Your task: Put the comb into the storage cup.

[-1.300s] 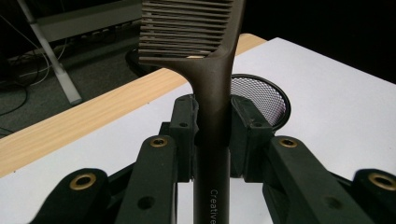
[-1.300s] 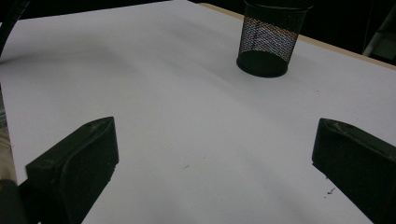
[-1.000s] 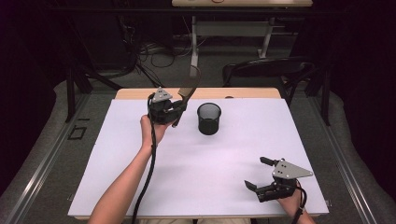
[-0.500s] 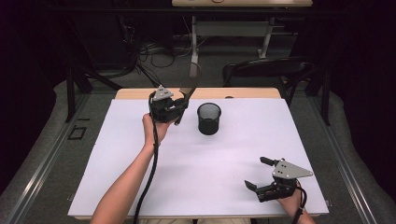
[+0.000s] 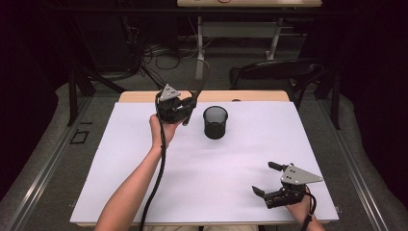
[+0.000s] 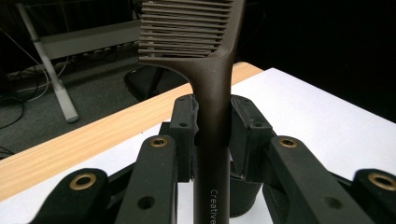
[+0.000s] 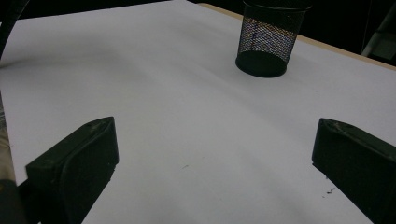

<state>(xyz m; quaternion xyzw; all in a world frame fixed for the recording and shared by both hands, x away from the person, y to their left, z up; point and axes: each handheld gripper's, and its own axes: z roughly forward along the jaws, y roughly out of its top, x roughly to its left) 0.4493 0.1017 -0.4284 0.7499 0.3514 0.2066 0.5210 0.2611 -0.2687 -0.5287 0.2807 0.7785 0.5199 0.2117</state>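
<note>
My left gripper (image 5: 190, 105) is raised over the far left-middle of the table, shut on the handle of a dark brown comb (image 5: 198, 79). In the left gripper view the comb (image 6: 212, 88) stands upright between the pads (image 6: 183, 126), teeth at the top. A black mesh cup (image 5: 215, 122) stands on the white sheet just right of that gripper, empty as far as I can see. My right gripper (image 5: 265, 178) rests near the table's front right corner, its jaws wide apart. The right gripper view shows bare sheet between its jaws, with the cup (image 7: 271, 39) far ahead.
A white sheet (image 5: 144, 159) covers the table, and a strip of wooden top (image 5: 250, 96) shows along the far edge. Beyond that edge stand a dark chair (image 5: 269, 74) and a desk frame, with cables on the floor.
</note>
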